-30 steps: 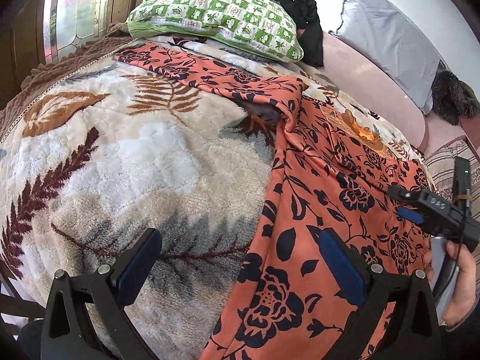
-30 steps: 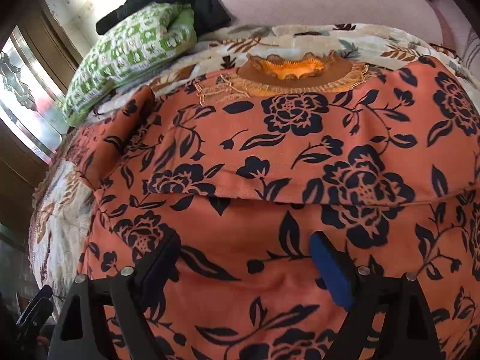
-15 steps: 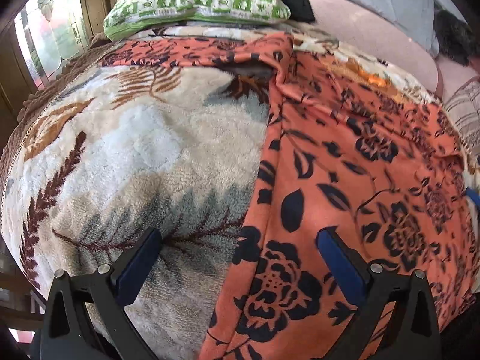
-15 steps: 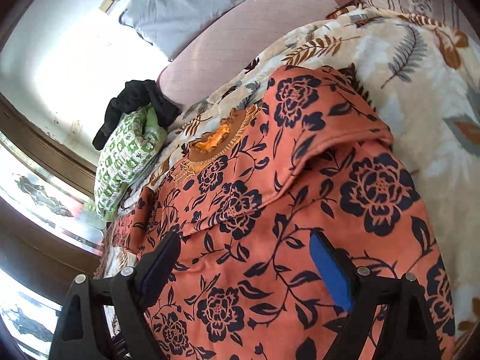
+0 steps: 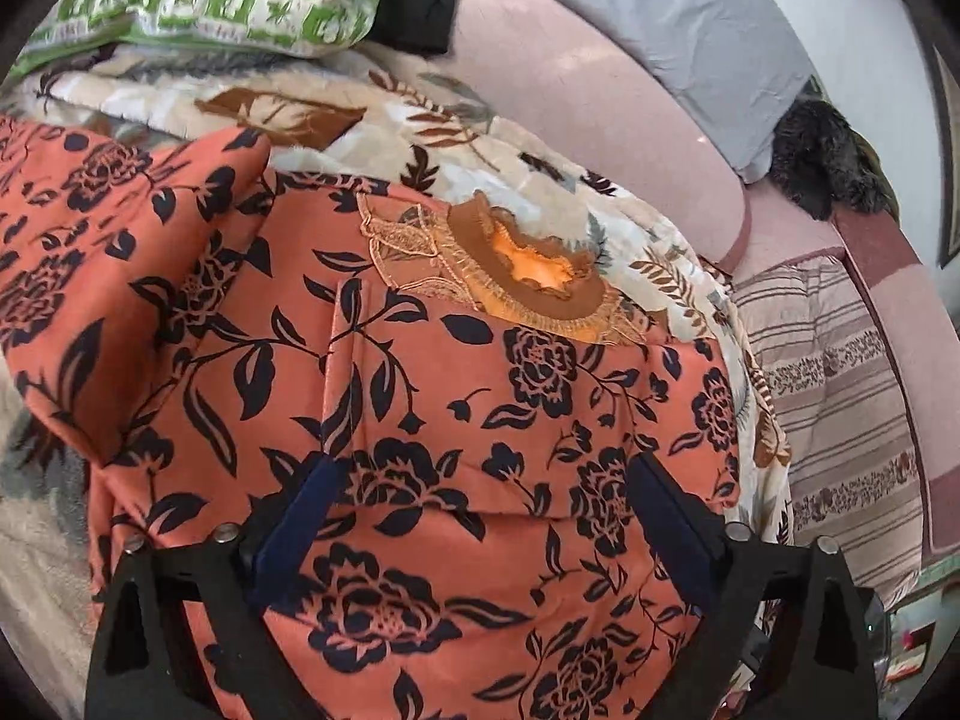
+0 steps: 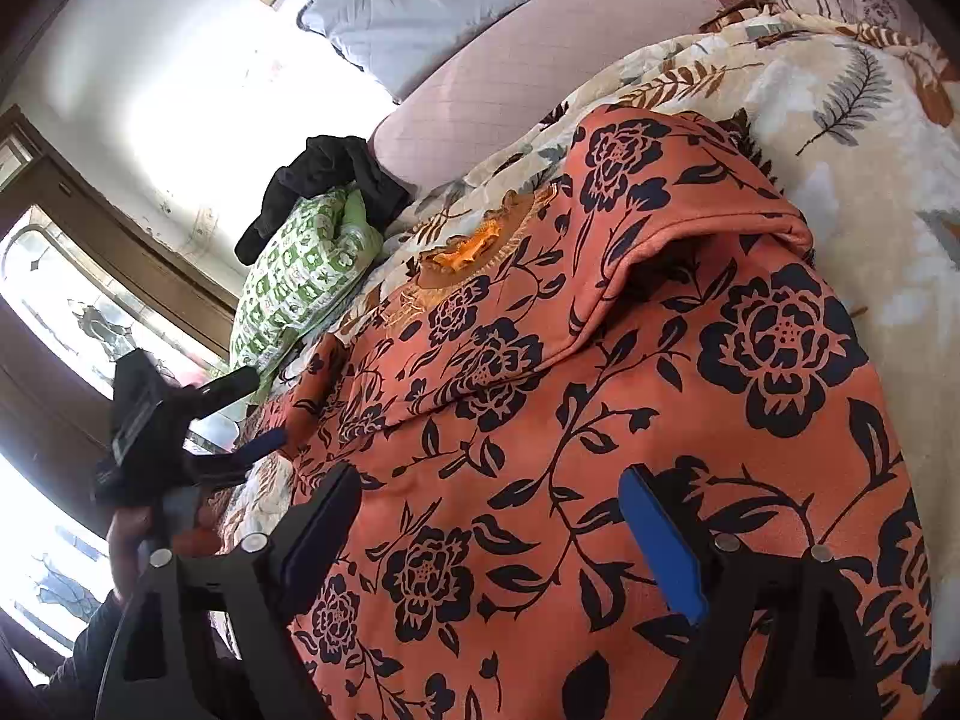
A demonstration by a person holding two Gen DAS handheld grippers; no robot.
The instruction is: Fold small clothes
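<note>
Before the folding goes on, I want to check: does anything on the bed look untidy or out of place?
Yes. The orange flowered garment lies uneven: one sleeve is folded over the body with its edge lifted, and the fabric bunches. A black garment is crumpled on the green pillow.

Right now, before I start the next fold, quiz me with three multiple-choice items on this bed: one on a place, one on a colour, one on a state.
1. Where does the black garment lie?
A. on the green-and-white pillow
B. between the right gripper's fingers
C. on the striped cushion

2. What colour is the floral garment?
A. blue with white dots
B. orange-red with dark flowers
C. plain grey

3. How do the right gripper jaws stand?
A. clamped on the pillow
B. shut, empty
C. open over the cloth

Answers: 1 A, it is heaped on the pillow's top. 2 B, dark roses on orange-red. 3 C, the pads stand wide apart, with the garment showing between them.
</note>
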